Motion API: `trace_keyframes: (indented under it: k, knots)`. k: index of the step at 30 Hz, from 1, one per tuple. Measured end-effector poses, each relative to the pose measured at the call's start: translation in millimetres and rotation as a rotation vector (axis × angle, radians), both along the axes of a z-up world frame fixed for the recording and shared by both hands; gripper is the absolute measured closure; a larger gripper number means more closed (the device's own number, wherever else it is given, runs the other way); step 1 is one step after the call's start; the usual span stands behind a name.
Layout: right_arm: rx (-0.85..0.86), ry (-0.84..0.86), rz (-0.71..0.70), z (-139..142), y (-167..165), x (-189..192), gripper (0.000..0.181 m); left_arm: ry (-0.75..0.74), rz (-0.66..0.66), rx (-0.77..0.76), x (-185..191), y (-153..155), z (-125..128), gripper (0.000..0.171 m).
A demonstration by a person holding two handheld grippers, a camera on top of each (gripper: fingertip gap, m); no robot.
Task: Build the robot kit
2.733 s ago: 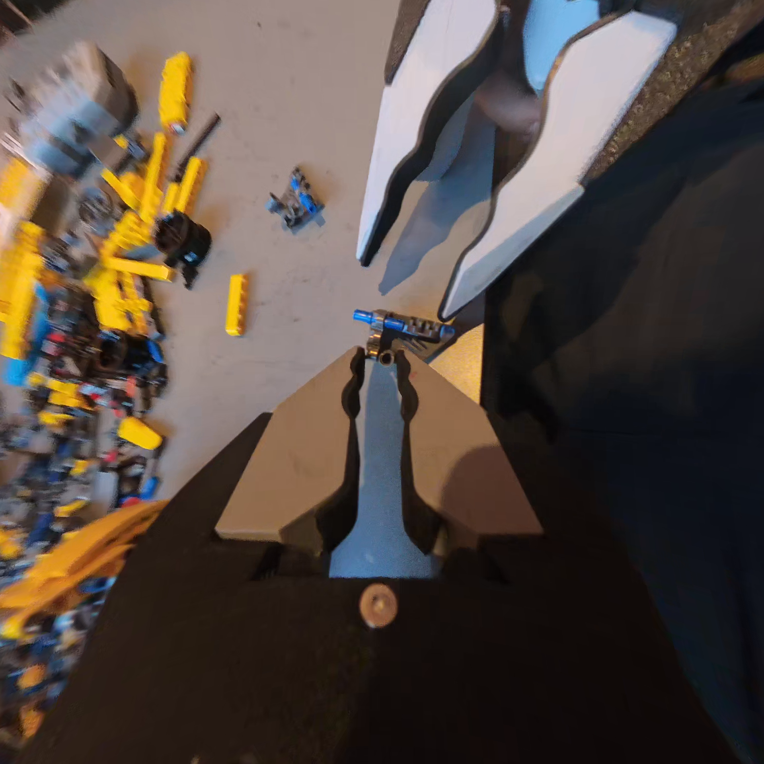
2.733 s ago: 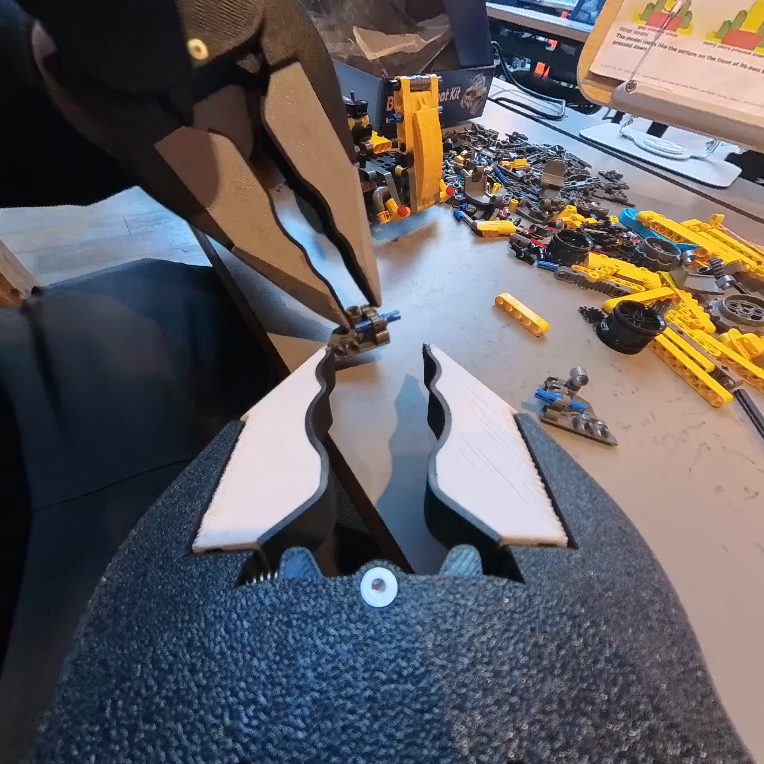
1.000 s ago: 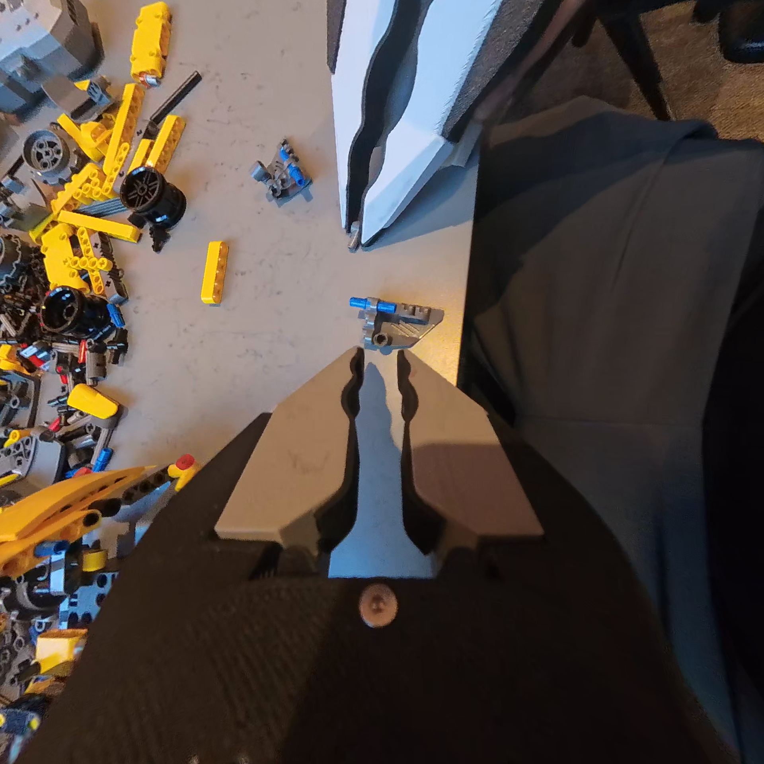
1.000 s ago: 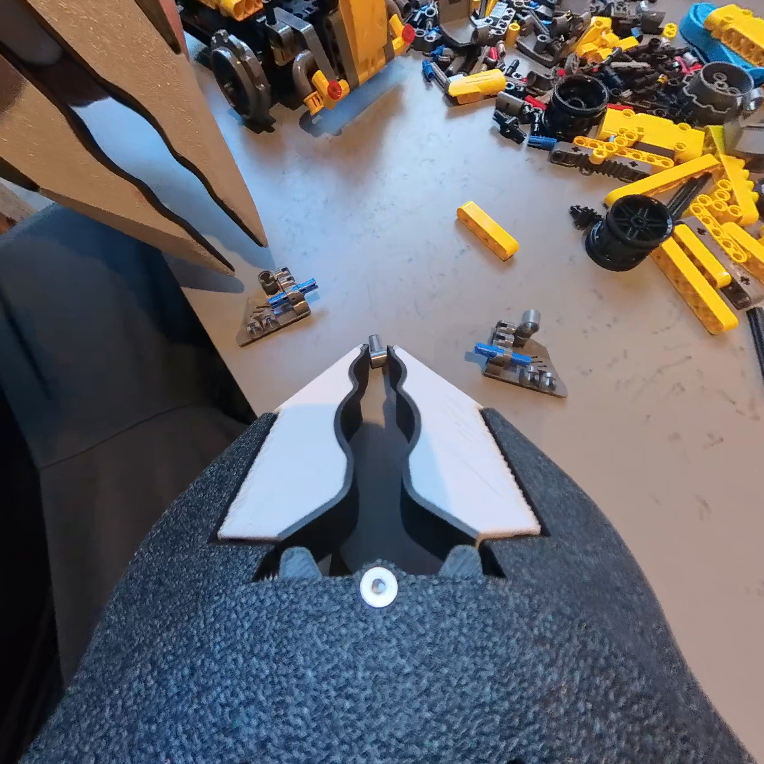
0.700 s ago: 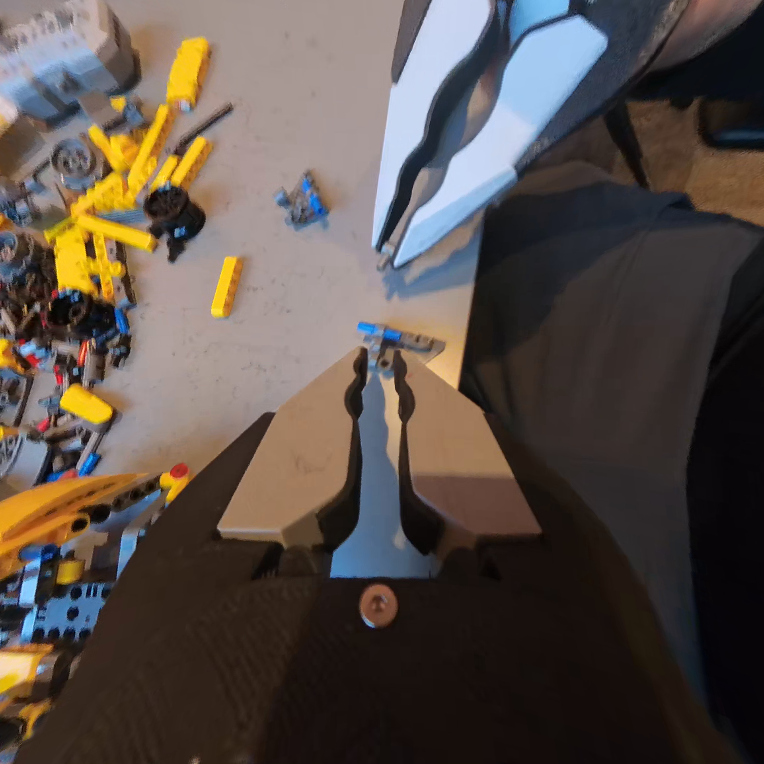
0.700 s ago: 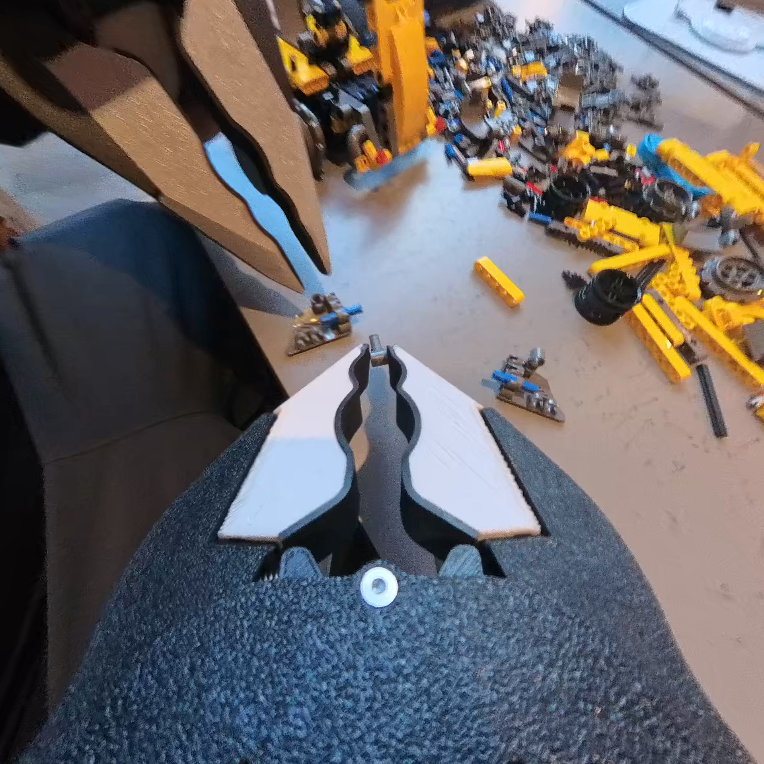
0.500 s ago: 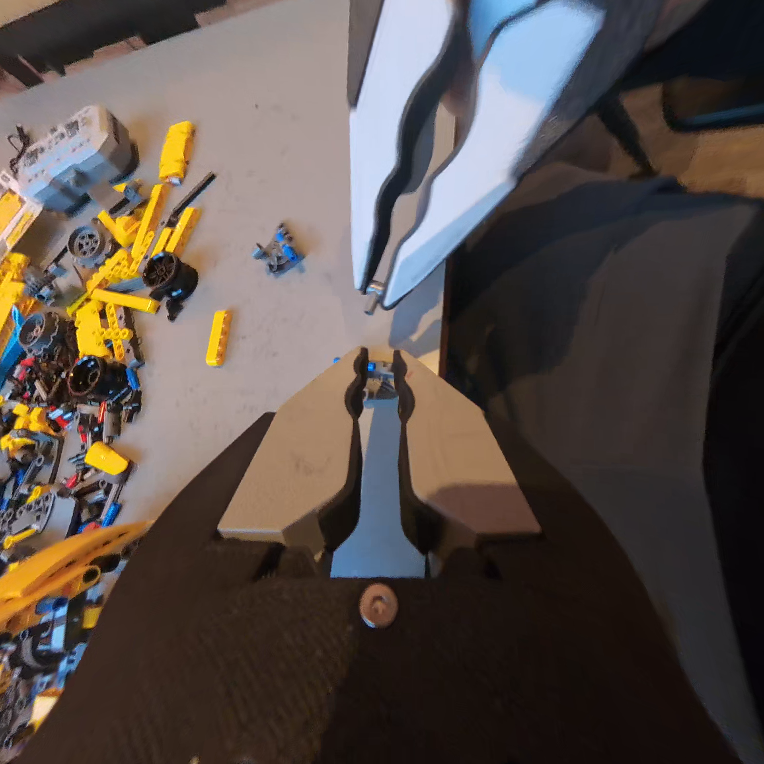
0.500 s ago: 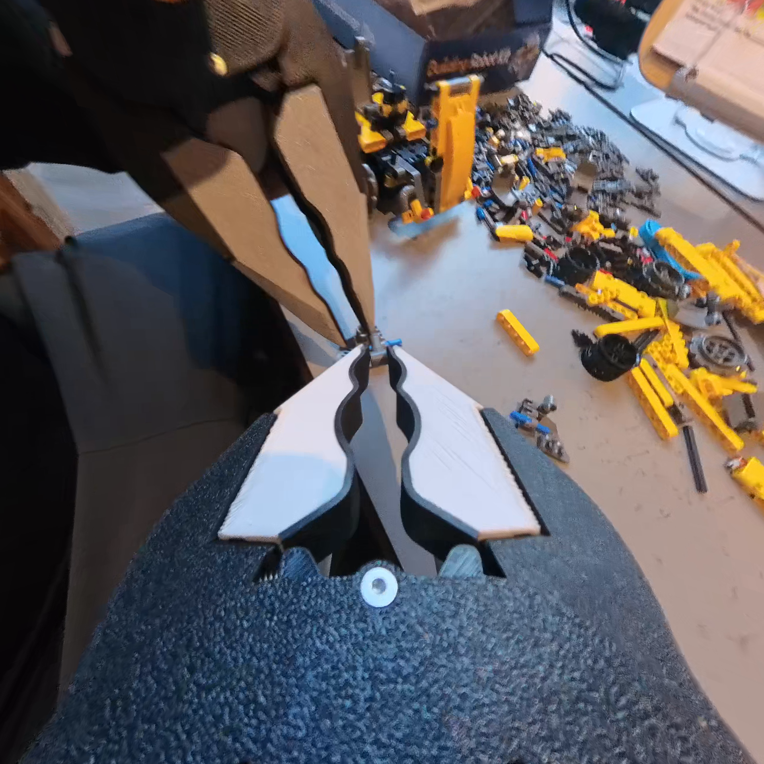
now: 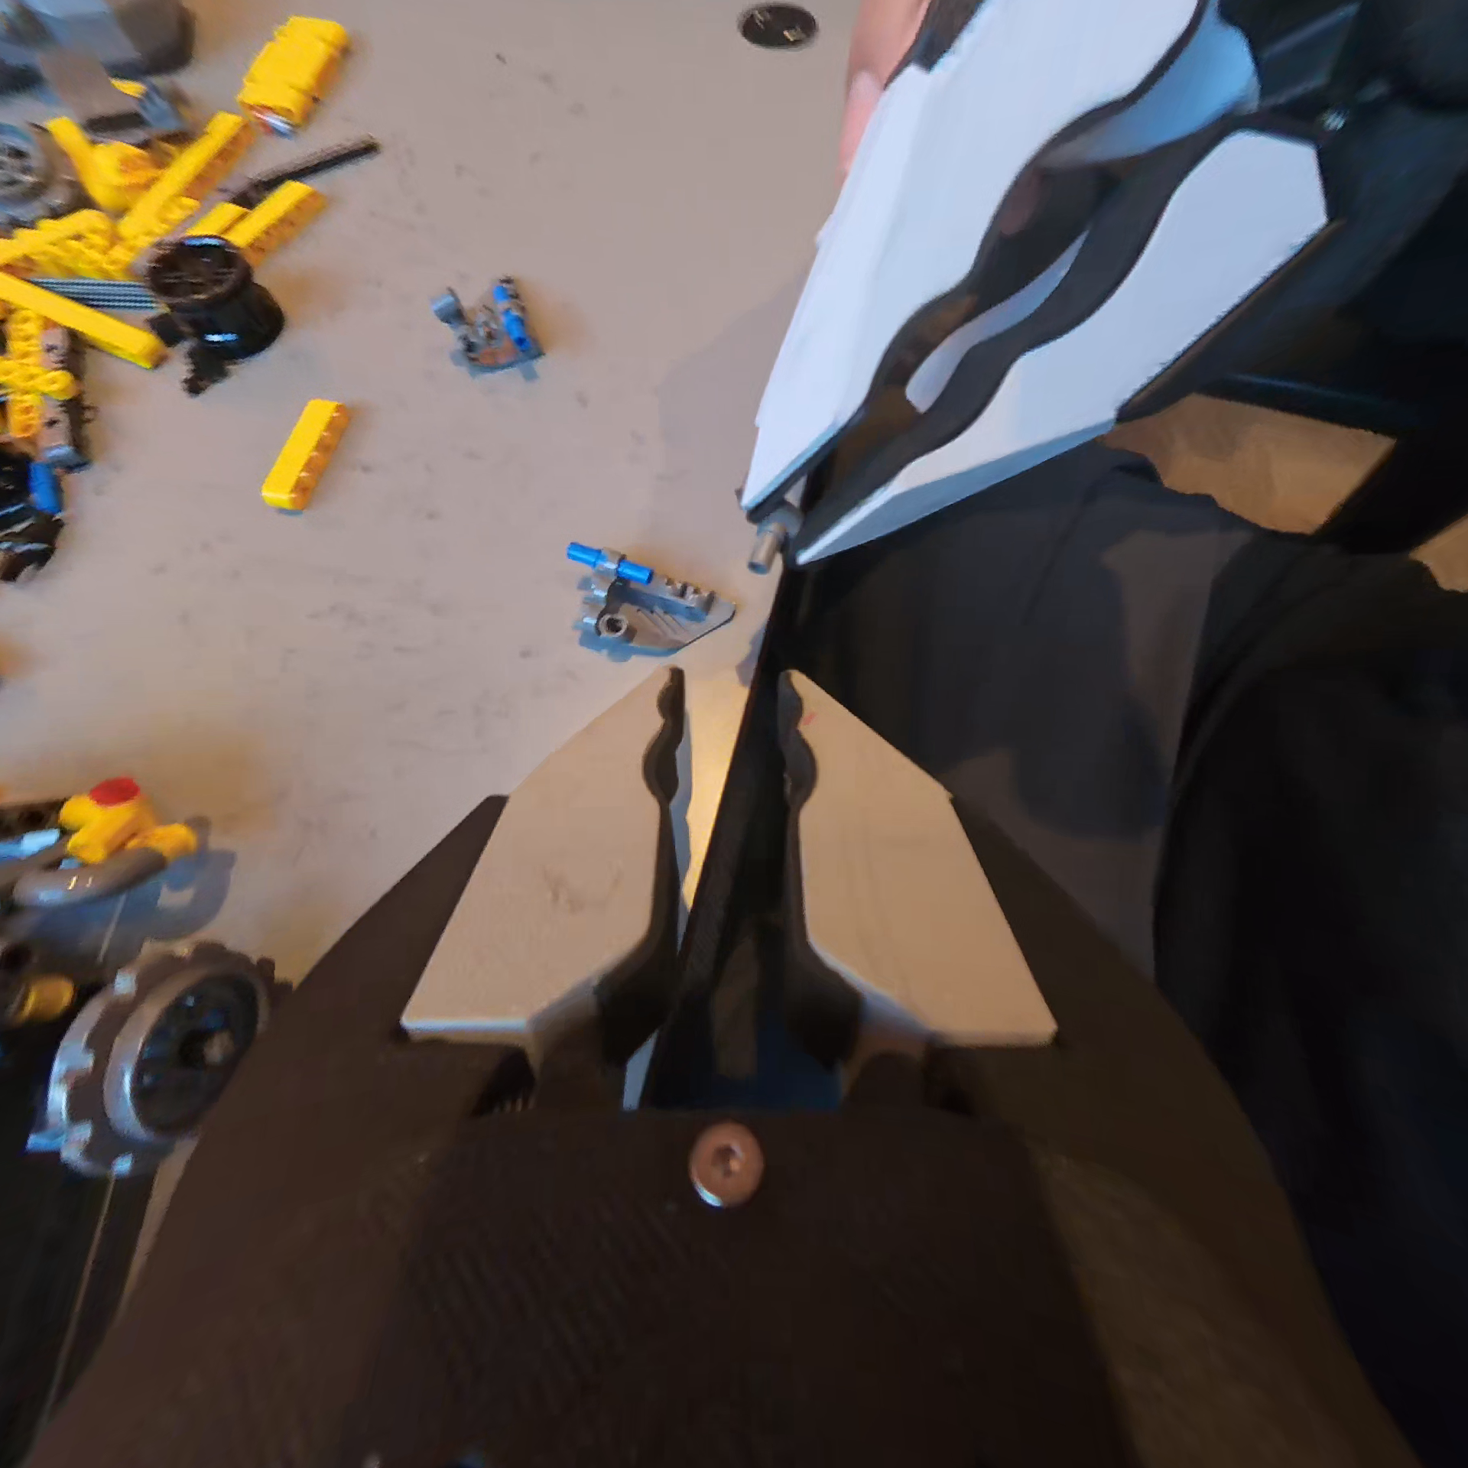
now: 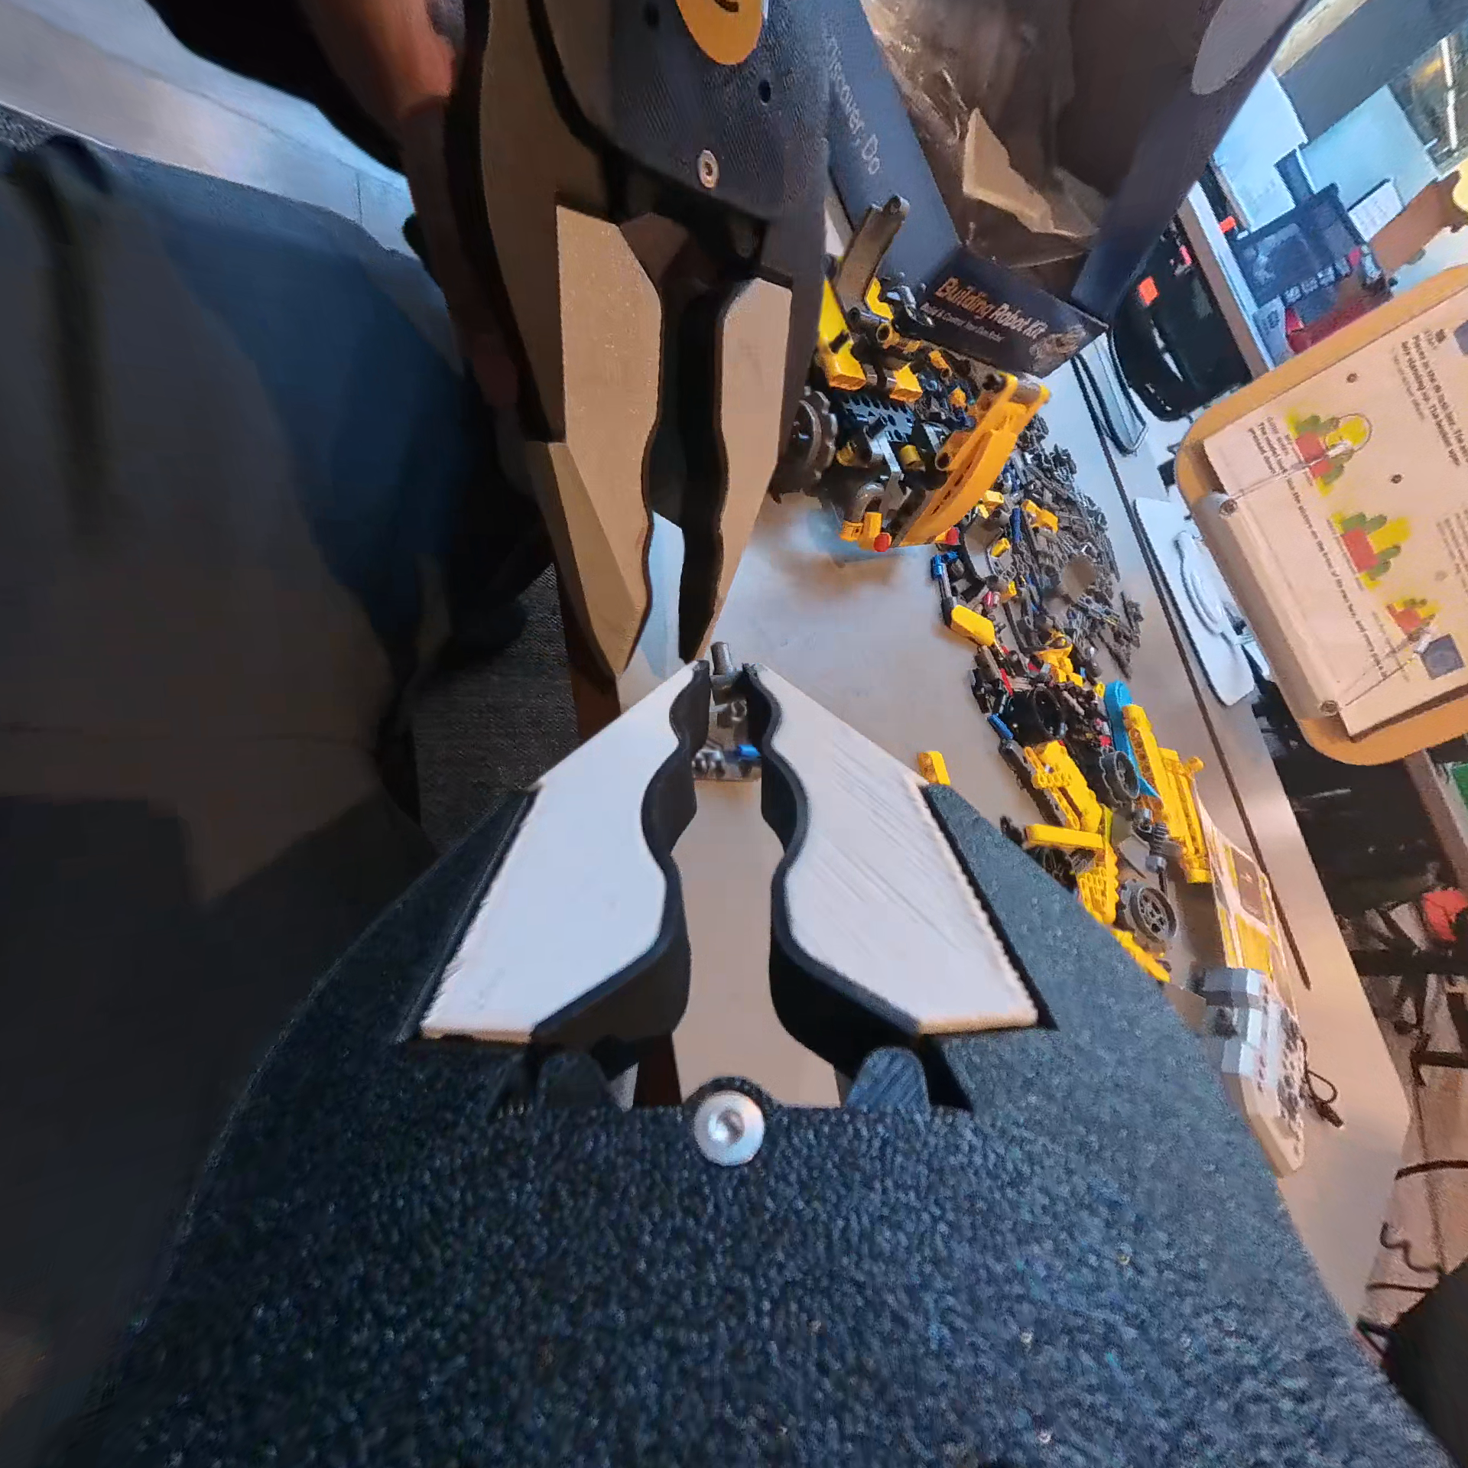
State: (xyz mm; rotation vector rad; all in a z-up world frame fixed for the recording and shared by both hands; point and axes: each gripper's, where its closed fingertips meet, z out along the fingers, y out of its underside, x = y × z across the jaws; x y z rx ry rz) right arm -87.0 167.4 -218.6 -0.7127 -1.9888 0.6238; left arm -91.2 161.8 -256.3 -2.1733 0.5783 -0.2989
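Observation:
A small grey triangular assembly with a blue pin (image 9: 651,608) lies on the table near its edge. It also shows between the right gripper's fingers in the right wrist view (image 10: 723,755). My left gripper (image 9: 727,675) has tan fingers, is open and empty, and hovers just behind the assembly over the table edge. It hangs from above in the right wrist view (image 10: 655,655). My right gripper (image 10: 724,671) has white fingers and is shut on a short grey pin (image 10: 721,659). In the left wrist view the right gripper (image 9: 774,532) holds the grey pin (image 9: 766,546) just right of the assembly.
A second grey assembly (image 9: 488,334), a yellow beam (image 9: 306,453) and a black wheel (image 9: 210,298) lie farther in. A part-built yellow vehicle (image 10: 913,461), a dark box (image 10: 1001,318) and a heap of loose parts (image 10: 1072,755) are nearby. A person's dark-clothed lap (image 9: 1112,715) borders the table edge. The grippers are tip to tip, or close to it. Both grippers' tips are roughly 20 cm from the black wheel (image 9: 210,298).
The left gripper's tips were around the grey assembly; now they are wider apart and drawn back, and the assembly lies on the table. The right gripper moved with its pin to beside the assembly.

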Motion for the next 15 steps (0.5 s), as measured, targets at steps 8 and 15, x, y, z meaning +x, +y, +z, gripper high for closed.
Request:
trace_keyframes:
  k: [8,15]
  knots:
    - [-0.057,0.119,-0.019,16.5,-2.3,-19.8,0.173,0.082,0.033,0.197,-6.3,-3.3,10.8,0.153]
    - [-0.121,0.203,-0.090,26.3,13.3,-30.1,0.173,0.148,0.011,0.231,-1.2,-5.8,7.2,0.155]
